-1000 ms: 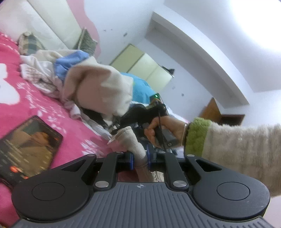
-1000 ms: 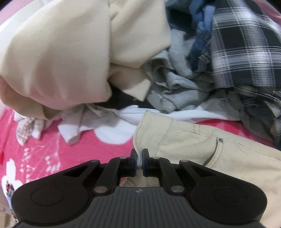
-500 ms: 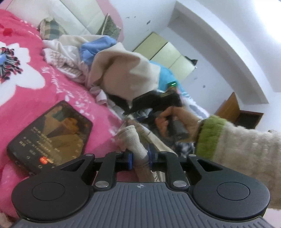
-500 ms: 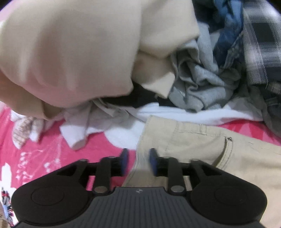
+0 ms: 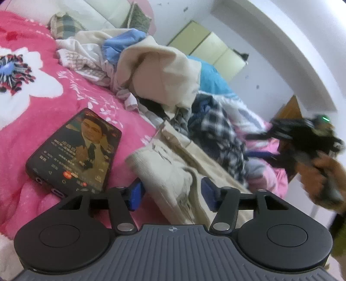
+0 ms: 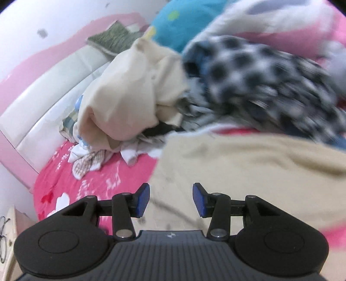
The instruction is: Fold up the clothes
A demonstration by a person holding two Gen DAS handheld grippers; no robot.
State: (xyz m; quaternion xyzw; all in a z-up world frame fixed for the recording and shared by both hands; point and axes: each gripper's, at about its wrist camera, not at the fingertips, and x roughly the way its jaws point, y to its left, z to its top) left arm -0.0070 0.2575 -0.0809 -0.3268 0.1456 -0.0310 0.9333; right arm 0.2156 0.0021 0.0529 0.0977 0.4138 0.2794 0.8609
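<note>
Beige trousers point(image 5: 173, 173) lie on the pink bedspread, one folded end resting between the spread fingers of my left gripper point(image 5: 172, 192), which is open. In the right wrist view the same beige trousers point(image 6: 248, 170) spread flat below my right gripper point(image 6: 170, 200), also open with nothing clamped. Behind them rises a heap of clothes: a cream garment point(image 5: 164, 73) and a black-and-white plaid shirt point(image 6: 259, 82). The right gripper's body and the hand holding it point(image 5: 320, 164) appear blurred at the right of the left wrist view.
A phone point(image 5: 75, 151) with a lit screen lies on the pink floral bedspread point(image 5: 32, 90) just left of my left gripper. A white padded headboard point(image 6: 43, 108) and cushions point(image 6: 112, 37) stand behind the heap. A blue pillow point(image 6: 183, 17) sits at the back.
Both grippers have opened and let go of the beige trousers, which now lie on the bed. The right gripper has pulled back and swung away to the right.
</note>
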